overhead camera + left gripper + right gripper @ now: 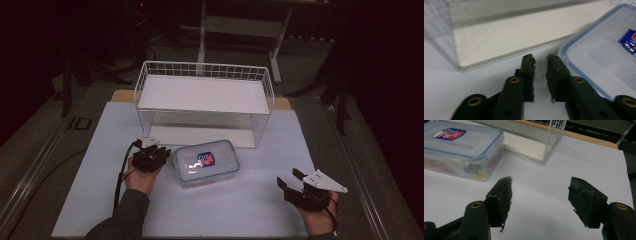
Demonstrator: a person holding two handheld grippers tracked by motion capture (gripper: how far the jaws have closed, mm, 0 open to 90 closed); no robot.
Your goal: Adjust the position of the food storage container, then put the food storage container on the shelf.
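Observation:
A clear plastic food container (206, 162) with a blue-rimmed lid and a red and blue label lies on the white sheet in front of the wire shelf. My left gripper (156, 151) sits just left of it, close to its left end. In the left gripper view, my left gripper (540, 58) has its jaws a little apart with nothing between them, and the container (604, 57) lies to their right. My right gripper (289, 177) rests near the front right of the sheet, well apart from the container. In the right gripper view, the right gripper (540, 185) stands wide open and empty, with the container (461, 150) farther off.
A white wire shelf rack (200, 66) with a white upper board and a lower board stands behind the container. Its lower board (506, 37) lies just ahead of the left jaws. The white sheet (250, 210) covers the table; dark floor and furniture legs surround it.

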